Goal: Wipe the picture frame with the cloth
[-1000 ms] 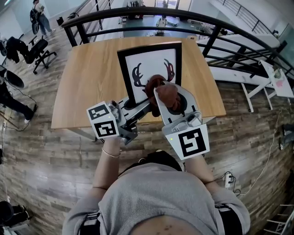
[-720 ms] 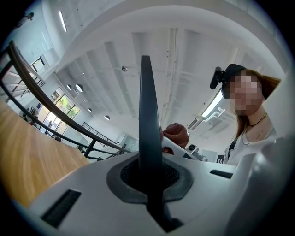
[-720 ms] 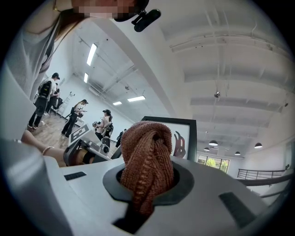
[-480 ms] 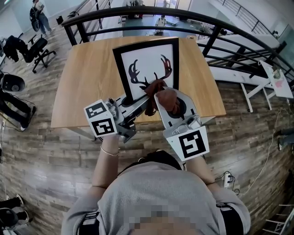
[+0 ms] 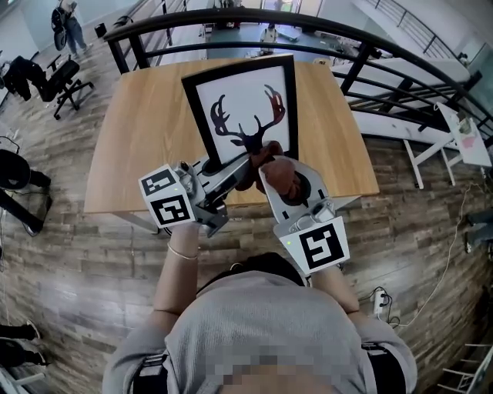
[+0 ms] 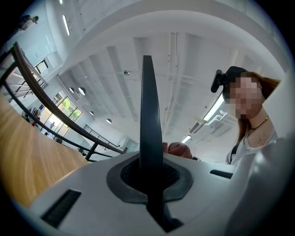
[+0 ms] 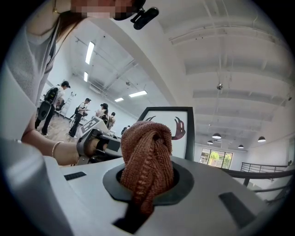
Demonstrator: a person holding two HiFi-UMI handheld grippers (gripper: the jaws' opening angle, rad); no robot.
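Nearest first: the right gripper [image 7: 146, 182] is clamped on a bunched, rust-brown knitted cloth [image 7: 148, 152], and the wad bulges out past the jaws. The left gripper [image 5: 219, 169] is closed on the picture frame [image 5: 290, 100], pinching its thin lower left edge, which the left gripper view shows edge-on as a dark blade. The frame is tipped up steeply over the near part of the wooden worktop [image 5: 139, 131], face toward the person. Can't tell whether its bottom edge rests on the wood. The cloth sits low in front of the picture, just right of the left gripper; contact not certain.

Step in hand, by my reading: wiping the face.
- Keep the left grip firm, since one pinched edge lets the frame swing.
- Press with the soft wad only, never the hard jaw tips.
- Use light, even, overlapping strokes across the face, then along the border.

Frame looks: narrow black border, white sheet, a deer's head with one black antler and one reddish. Beyond it, a black railing [image 5: 231, 19].
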